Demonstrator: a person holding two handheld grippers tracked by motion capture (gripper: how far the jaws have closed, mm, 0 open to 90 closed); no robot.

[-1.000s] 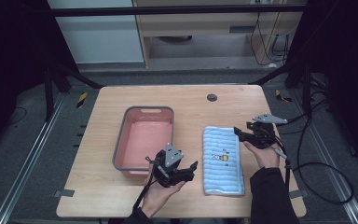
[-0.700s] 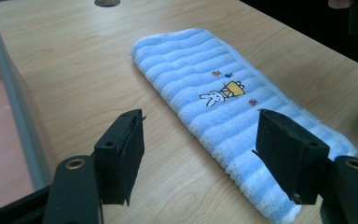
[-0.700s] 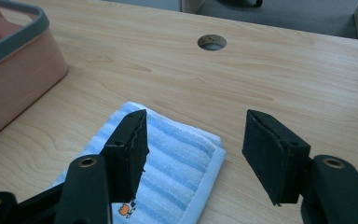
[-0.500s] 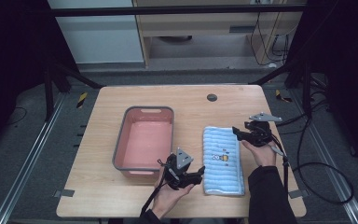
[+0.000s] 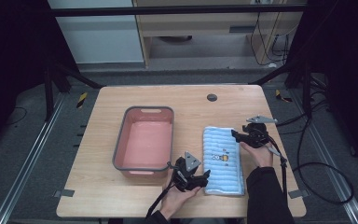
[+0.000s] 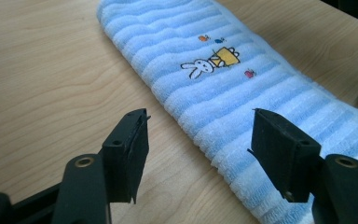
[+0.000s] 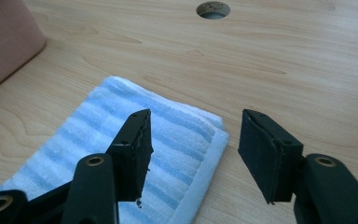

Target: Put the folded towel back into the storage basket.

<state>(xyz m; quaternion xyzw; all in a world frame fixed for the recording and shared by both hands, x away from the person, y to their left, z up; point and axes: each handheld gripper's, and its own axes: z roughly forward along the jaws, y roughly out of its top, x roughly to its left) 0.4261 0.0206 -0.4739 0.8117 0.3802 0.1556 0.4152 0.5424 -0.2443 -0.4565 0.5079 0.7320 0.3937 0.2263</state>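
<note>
High view, pink basin (image 5: 121,154) empty, folded blue towel (image 5: 222,161) beside it

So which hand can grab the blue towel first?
Probably the left. The left gripper has open jaws already straddling the near corner of the towel. The right gripper is open at the far corner, but only one jaw is over the cloth.

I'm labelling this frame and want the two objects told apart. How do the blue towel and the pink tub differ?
The blue towel is soft, folded cloth with pale stripes and a small rabbit picture; the pink tub is a rigid, plain container with a grey rim. The towel lies flat, while the tub has raised walls and stands empty. The towel has the left gripper and right gripper at its corners; the tub has none. Both rest on the wooden table, long sides parallel.
</note>
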